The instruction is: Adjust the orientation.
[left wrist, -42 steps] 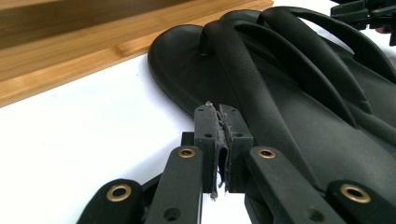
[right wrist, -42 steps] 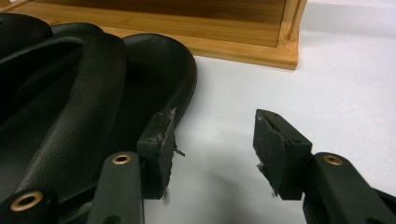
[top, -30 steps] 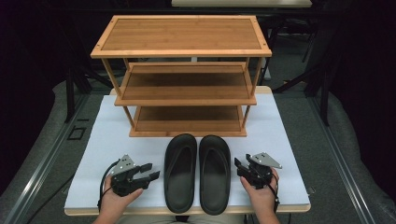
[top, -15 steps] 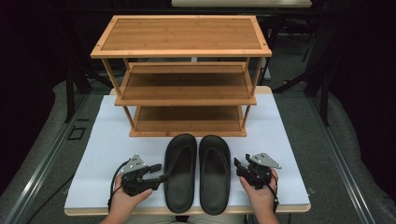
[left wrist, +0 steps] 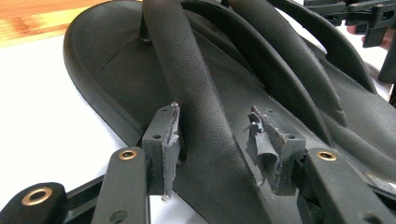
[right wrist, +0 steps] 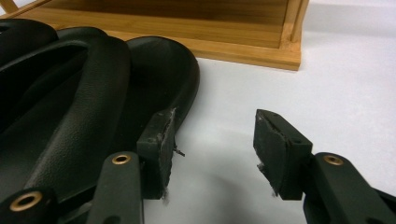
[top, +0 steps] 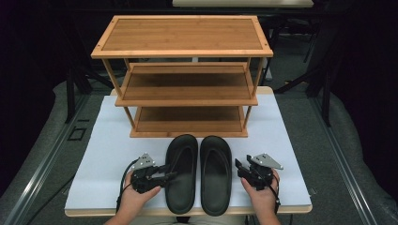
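Observation:
Two black sandals lie side by side on the white tabletop, the left sandal and the right sandal. My left gripper reaches over the left sandal's outer edge. In the left gripper view its jaws straddle the sandal's thick strap. They have just been closing, and a small gap still shows at the right pad. My right gripper rests beside the right sandal's outer edge, open over bare table. Its left pad is close to the sole.
A three-tier bamboo shoe rack stands behind the sandals with its bottom shelf bare. The white table cover extends to both sides. The table's front edge runs just below my hands. Dark floor surrounds the table.
My left gripper has moved right, from the bare table onto the left sandal, and its jaws now straddle the strap. The right gripper has stayed still.

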A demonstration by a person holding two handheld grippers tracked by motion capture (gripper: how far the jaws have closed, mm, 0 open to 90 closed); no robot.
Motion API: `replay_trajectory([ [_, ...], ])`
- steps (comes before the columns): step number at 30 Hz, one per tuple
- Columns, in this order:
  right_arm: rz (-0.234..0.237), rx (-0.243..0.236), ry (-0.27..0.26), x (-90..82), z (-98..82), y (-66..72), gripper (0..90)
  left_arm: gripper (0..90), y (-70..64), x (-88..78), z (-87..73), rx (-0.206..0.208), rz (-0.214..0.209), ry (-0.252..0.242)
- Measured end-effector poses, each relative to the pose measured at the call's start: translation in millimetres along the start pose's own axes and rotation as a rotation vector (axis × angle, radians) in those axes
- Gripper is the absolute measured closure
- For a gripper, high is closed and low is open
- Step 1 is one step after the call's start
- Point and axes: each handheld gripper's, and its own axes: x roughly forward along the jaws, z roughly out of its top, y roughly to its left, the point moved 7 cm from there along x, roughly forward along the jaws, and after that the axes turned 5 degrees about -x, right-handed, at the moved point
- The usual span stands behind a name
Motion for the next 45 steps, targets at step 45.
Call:
replay_trajectory([
  [45,0.005,0.007,0.015,0.6,-1.4,-1.4,47.9,69.2,10.6,-33.5,10.2,-0.004,0.056,-0.077],
])
